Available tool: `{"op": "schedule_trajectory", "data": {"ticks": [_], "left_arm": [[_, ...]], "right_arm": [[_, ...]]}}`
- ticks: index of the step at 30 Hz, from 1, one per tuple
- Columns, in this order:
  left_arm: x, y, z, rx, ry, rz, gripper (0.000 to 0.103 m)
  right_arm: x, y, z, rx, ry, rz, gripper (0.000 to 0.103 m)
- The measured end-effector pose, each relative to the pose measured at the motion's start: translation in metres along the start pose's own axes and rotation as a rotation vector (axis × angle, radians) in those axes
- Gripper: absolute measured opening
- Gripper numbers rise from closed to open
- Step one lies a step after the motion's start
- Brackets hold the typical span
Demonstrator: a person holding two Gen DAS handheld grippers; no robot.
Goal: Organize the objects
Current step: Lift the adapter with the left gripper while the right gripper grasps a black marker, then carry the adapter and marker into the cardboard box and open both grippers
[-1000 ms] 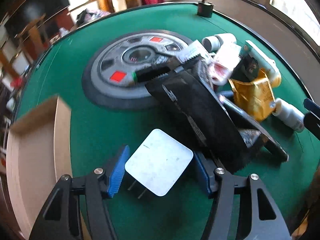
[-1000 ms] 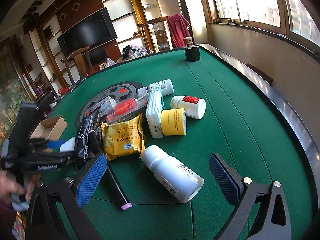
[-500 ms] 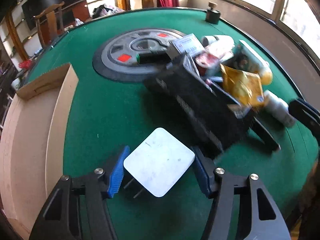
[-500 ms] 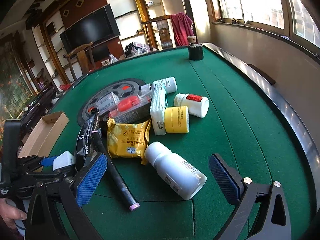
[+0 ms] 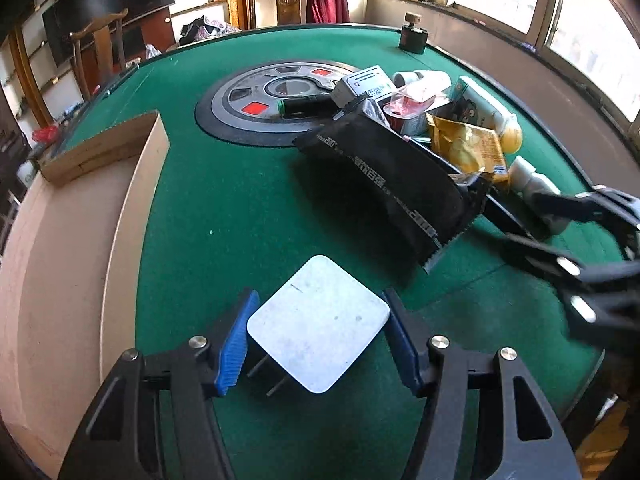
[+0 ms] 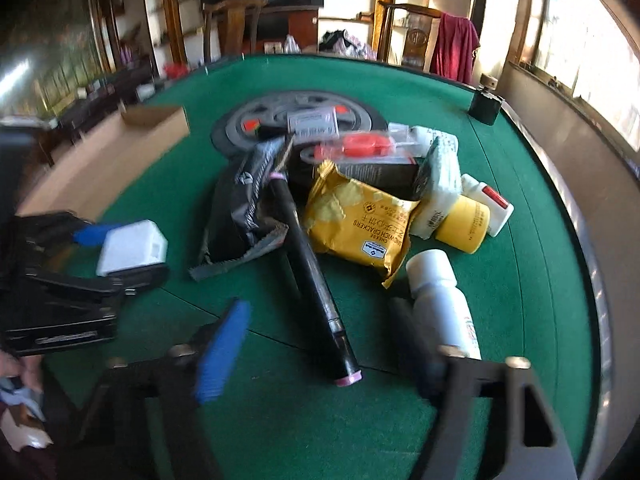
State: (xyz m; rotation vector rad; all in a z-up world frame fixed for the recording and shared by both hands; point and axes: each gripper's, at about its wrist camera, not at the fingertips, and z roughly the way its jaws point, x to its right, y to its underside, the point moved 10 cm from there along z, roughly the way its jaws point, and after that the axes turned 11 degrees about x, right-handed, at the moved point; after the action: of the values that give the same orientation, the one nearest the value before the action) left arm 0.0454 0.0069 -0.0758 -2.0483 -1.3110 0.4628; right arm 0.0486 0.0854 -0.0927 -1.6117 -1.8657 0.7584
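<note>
On the green felt counter I note a grey round centre panel and an open cardboard box at the near-left edge. Beyond it stand wooden chairs, a dark television and bright windows. My left tool clamps a white plug adapter above the felt. My right tool, blurred, is closing around the black marker, its pads not pressing on it.

My left gripper angles steeply downward, its blue pads clamped against both sides of a white charger. My right gripper is tilted downward too, jaws closing; through the blur, nothing seems pressed between them yet.
</note>
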Motion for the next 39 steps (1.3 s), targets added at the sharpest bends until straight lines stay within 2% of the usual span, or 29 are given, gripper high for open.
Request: {"op": "schedule_trajectory", "data": {"ticks": [1, 2, 9, 10, 11, 15, 21, 28, 31, 35, 37, 38, 39], "left_arm": [[-0.001, 0.0, -0.002, -0.001, 0.021, -0.015, 0.061], [-0.002, 0.003, -0.007, -0.002, 0.042, -0.036, 0.061], [-0.009, 0.006, -0.035, 0.042, 0.098, -0.118, 0.061], [-0.009, 0.007, -0.039, 0.049, 0.103, -0.125, 0.061], [-0.011, 0.007, -0.043, 0.054, 0.107, -0.134, 0.061], [-0.014, 0.006, -0.06, 0.085, 0.115, -0.155, 0.061], [-0.022, -0.002, -0.092, 0.148, 0.138, -0.205, 0.061], [-0.047, -0.028, -0.146, 0.229, 0.13, -0.216, 0.061], [-0.065, -0.053, -0.175, 0.274, 0.114, -0.201, 0.061], [-0.108, -0.101, -0.215, 0.333, 0.024, -0.176, 0.061], [-0.131, -0.119, -0.221, 0.342, -0.041, -0.16, 0.061], [-0.148, -0.132, -0.219, 0.342, -0.092, -0.15, 0.061], [-0.157, -0.138, -0.216, 0.338, -0.111, -0.15, 0.061]], "right_arm": [[0.001, 0.0, 0.004, -0.019, 0.001, -0.004, 0.041], [0.001, -0.001, 0.009, -0.037, 0.003, -0.006, 0.035], [-0.01, -0.015, 0.039, -0.076, 0.026, -0.088, 0.031], [-0.012, -0.016, 0.039, -0.063, 0.029, -0.095, 0.027], [-0.013, -0.016, 0.04, -0.067, 0.025, -0.091, 0.02], [-0.008, -0.012, 0.032, -0.054, -0.004, 0.011, 0.016], [0.007, -0.012, -0.015, 0.024, -0.092, 0.213, 0.017], [-0.026, -0.05, -0.071, 0.109, -0.281, 0.271, 0.017], [-0.067, -0.085, -0.083, 0.123, -0.406, 0.271, 0.017], [-0.121, -0.143, -0.096, 0.117, -0.593, 0.298, 0.017], [-0.153, -0.179, -0.095, 0.102, -0.698, 0.335, 0.017], [-0.164, -0.189, -0.091, 0.099, -0.721, 0.343, 0.017], [-0.177, -0.203, -0.083, 0.097, -0.734, 0.35, 0.017]]}}
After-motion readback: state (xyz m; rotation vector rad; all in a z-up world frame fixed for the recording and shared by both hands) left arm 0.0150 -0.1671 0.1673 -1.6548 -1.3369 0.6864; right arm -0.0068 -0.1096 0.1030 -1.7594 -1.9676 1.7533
